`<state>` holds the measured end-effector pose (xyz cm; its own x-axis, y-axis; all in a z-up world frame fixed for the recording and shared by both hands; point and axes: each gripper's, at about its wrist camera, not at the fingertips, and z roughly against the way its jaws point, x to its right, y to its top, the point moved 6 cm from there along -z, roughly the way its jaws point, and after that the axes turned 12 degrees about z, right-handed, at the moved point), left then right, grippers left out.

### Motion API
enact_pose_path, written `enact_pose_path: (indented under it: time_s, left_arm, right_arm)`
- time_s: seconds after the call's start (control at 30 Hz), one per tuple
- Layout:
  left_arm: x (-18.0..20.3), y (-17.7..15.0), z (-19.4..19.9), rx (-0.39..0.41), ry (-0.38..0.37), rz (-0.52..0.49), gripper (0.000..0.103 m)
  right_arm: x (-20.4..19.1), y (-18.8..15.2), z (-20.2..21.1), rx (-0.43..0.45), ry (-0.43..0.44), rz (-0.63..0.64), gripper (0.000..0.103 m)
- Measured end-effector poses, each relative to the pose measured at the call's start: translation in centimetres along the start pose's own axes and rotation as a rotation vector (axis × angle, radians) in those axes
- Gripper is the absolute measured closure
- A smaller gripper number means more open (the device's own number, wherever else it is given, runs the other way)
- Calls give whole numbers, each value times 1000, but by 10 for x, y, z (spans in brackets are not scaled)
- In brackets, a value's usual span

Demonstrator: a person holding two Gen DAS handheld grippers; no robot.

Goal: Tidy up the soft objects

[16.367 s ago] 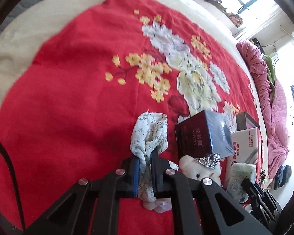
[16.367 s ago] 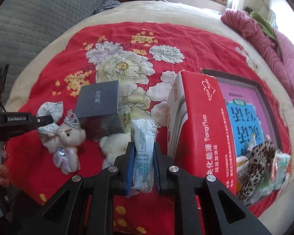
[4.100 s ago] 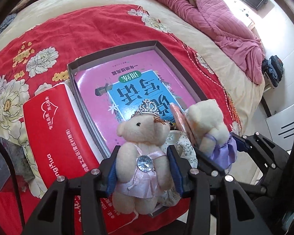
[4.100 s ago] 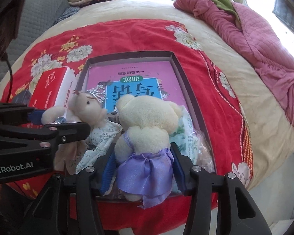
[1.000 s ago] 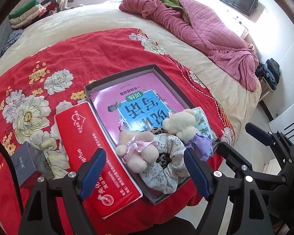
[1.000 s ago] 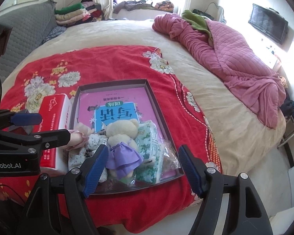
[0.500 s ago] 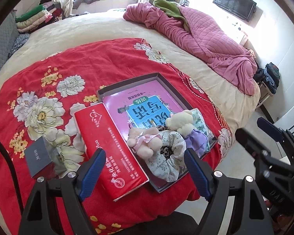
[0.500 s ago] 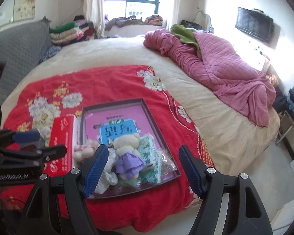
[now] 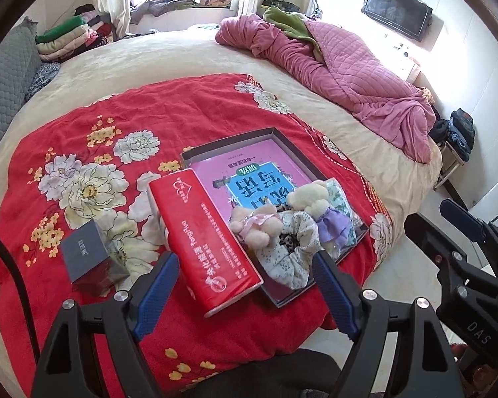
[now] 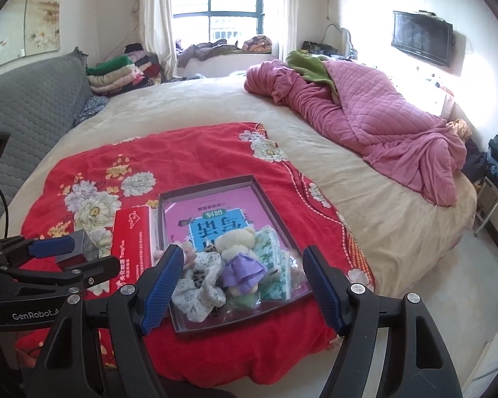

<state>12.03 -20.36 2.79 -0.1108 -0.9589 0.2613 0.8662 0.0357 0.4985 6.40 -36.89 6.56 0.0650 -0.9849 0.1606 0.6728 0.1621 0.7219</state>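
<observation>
Two teddy bears in one tray; both grippers' fingers wide apart, empty.

Left gripper black-framed, blue ribbed pads, silver screws, right gripper alike, white GenRobot lettering

Left gripper and right gripper gape, empty.

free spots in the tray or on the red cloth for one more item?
Tray: far half is free, over the pink book; near end crowded with teddies, scrunchie, tissue packs. Red blanket bare beyond the tray and left of the red box.
</observation>
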Motion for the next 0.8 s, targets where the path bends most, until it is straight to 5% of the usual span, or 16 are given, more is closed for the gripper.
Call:
enact_pose_path:
  time_s: [0.47,0.8]
  left_arm:
    - [-15,-31,15,35,22,-10,21]
    - [-19,-48,19,46,33,-20,21]
  right_arm:
    - [-12,-32,17,24,-104,-60,28]
    - [-35,-53,21,-16,-63,-70,28]
